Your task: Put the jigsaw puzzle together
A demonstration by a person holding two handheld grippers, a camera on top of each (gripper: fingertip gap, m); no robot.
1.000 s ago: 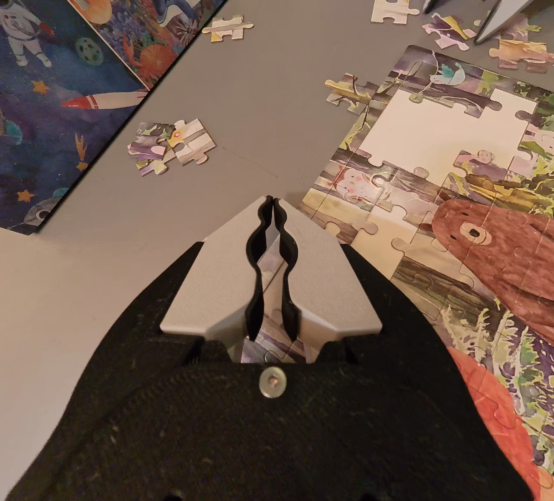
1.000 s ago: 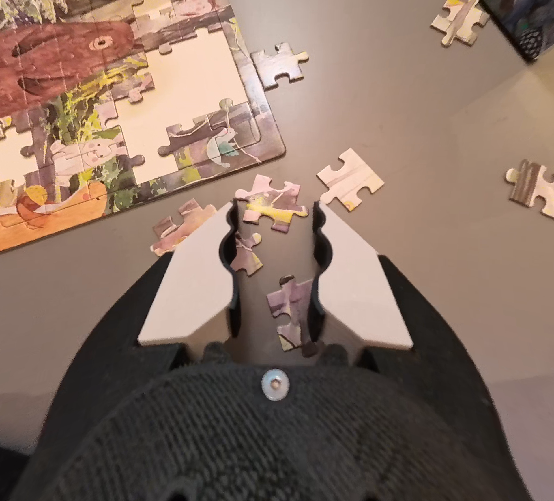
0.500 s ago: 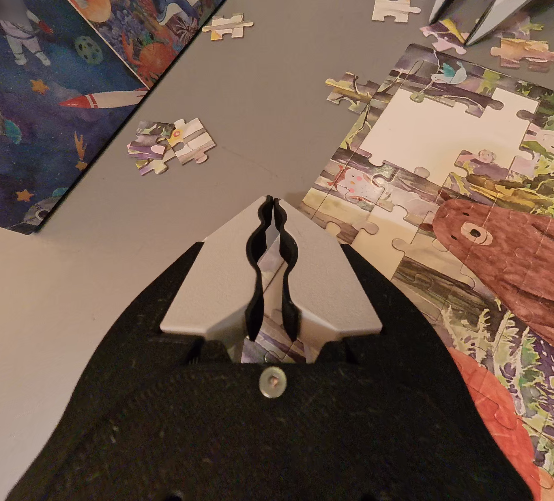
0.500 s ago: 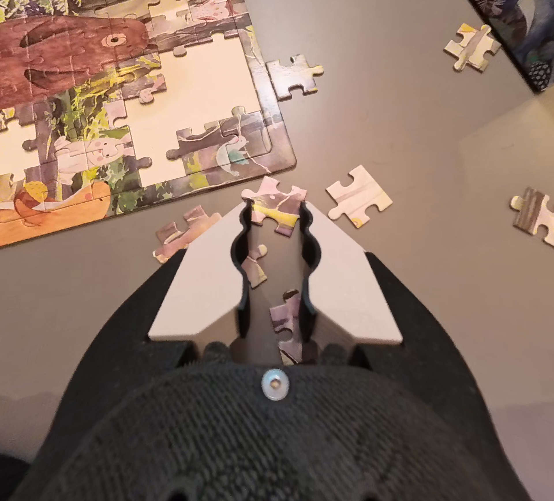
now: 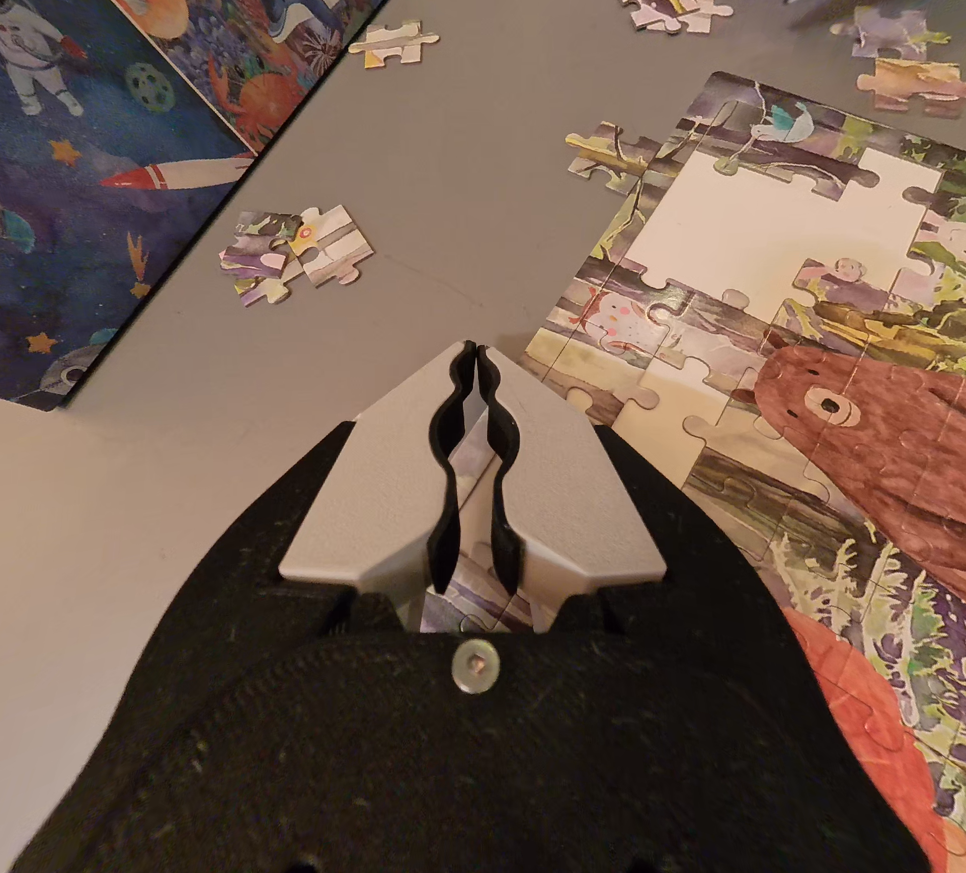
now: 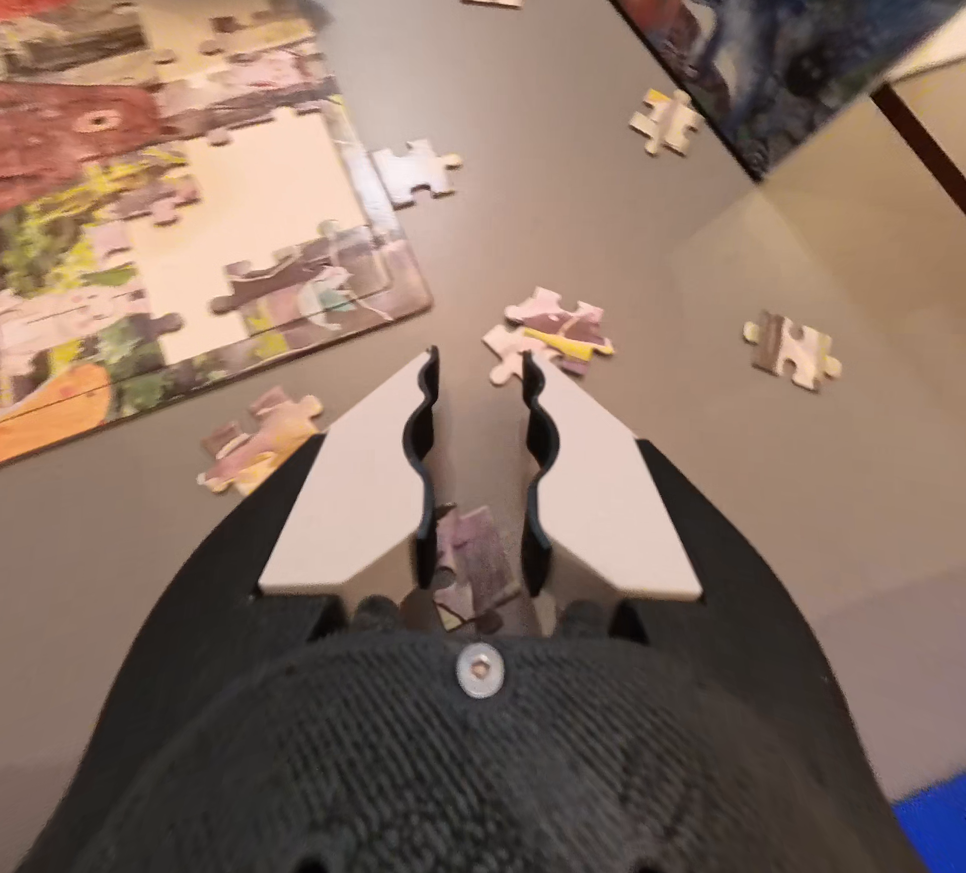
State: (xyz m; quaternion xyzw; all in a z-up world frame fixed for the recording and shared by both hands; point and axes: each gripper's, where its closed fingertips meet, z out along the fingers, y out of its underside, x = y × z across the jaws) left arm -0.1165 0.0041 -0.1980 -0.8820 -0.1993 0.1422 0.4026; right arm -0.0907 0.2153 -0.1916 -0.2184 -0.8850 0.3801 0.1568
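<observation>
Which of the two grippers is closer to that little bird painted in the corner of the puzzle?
The right gripper. It hangs just off the puzzle corner where the bird sits. The left gripper is at the neighbouring corner, farther from the bird.

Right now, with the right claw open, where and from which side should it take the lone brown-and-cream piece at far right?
The piece lies flat on the table, clear of the others, so only its thin edges can be pinched. I would bring the right claw down from above and close it across the body, not the small knobs.
</observation>
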